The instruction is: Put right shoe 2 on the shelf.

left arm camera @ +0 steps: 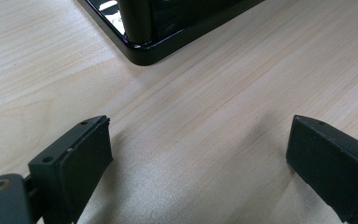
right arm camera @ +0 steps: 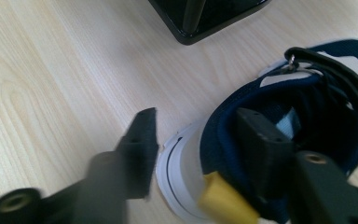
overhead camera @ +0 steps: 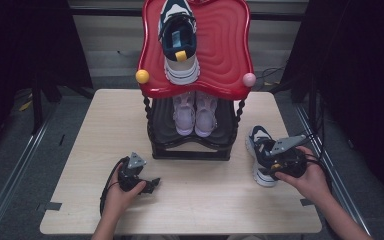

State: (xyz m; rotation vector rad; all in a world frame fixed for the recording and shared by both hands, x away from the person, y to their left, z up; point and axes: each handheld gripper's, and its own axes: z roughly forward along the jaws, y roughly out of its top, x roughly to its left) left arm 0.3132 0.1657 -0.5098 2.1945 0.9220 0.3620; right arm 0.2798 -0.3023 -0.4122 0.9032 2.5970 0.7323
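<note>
Right gripper (right arm camera: 196, 140): at the near right of the table, jaws part-closed around the heel of a navy-and-white sneaker (right arm camera: 279, 140); one jaw stands outside the white heel wall, the other reaches inside the shoe's opening. Whether the pads already press on the heel I cannot tell.
Right gripper in the high view (overhead camera: 275, 161): over the near end of the sneaker (overhead camera: 258, 145), held in the person's right hand (overhead camera: 307, 177).
Sneaker on the table: lies right of the shoe rack's base, toe pointing far, yellow heel tab (right arm camera: 223, 203) towards the gripper.
Left gripper (left arm camera: 198, 154): jaws wide apart, nothing between them, resting low over bare table (left arm camera: 214, 107).
Left gripper in the high view (overhead camera: 145, 182): near left of centre, in front of the rack.
Shoe rack (overhead camera: 190, 145): black lower shelf with a pair of pale pink sneakers (overhead camera: 195, 112); red top tray (overhead camera: 225, 55) carries the matching navy-and-white sneaker (overhead camera: 179, 40).
</note>
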